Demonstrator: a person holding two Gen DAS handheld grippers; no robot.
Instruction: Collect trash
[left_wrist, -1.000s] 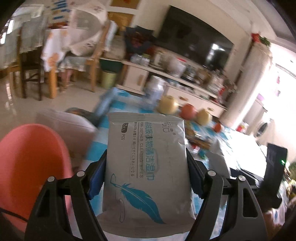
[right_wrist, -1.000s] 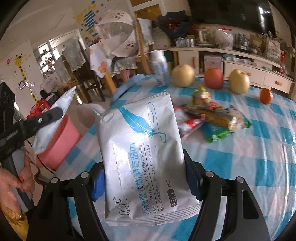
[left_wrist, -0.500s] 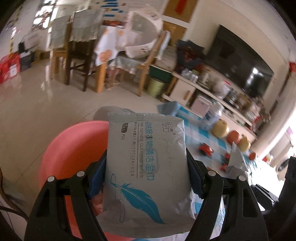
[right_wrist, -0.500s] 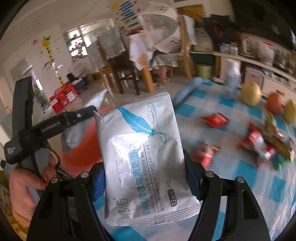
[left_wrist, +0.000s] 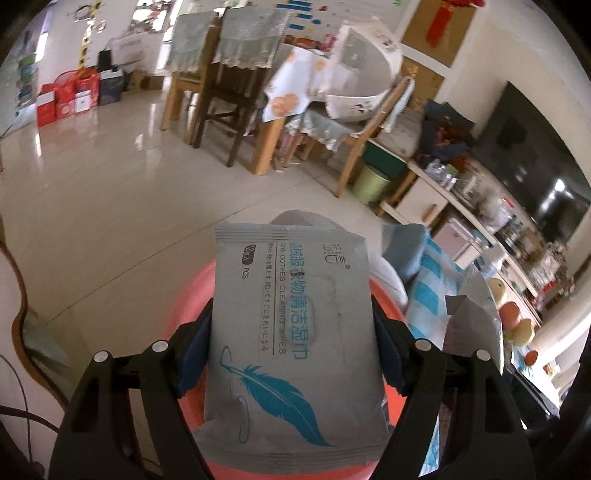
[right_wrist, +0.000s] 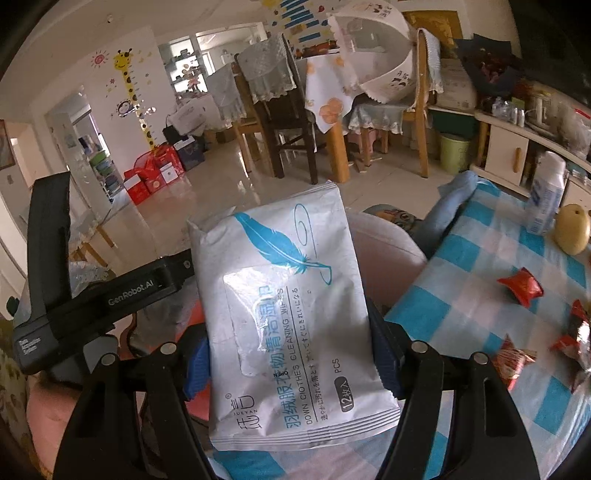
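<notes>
A: Setting: a home, open living and dining room.
B: Evidence?
A: Wooden dining chairs (left_wrist: 236, 92) with lace covers, a mesh food cover (right_wrist: 373, 48) on the dining table, a giraffe height chart (right_wrist: 135, 92) on the wall.
B: Living side?
A: A television (left_wrist: 532, 162) above a low white cabinet (left_wrist: 424, 201), fruit on a blue-checked tablecloth (right_wrist: 491, 266).

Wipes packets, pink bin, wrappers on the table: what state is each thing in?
Left tongs: clamped on a wipes packet.
Right tongs: clamped on a second wipes packet.
Pink bin: open-topped, under the left packet.
Red wrappers: loose on the checked tablecloth.
White bottle: upright.
</notes>
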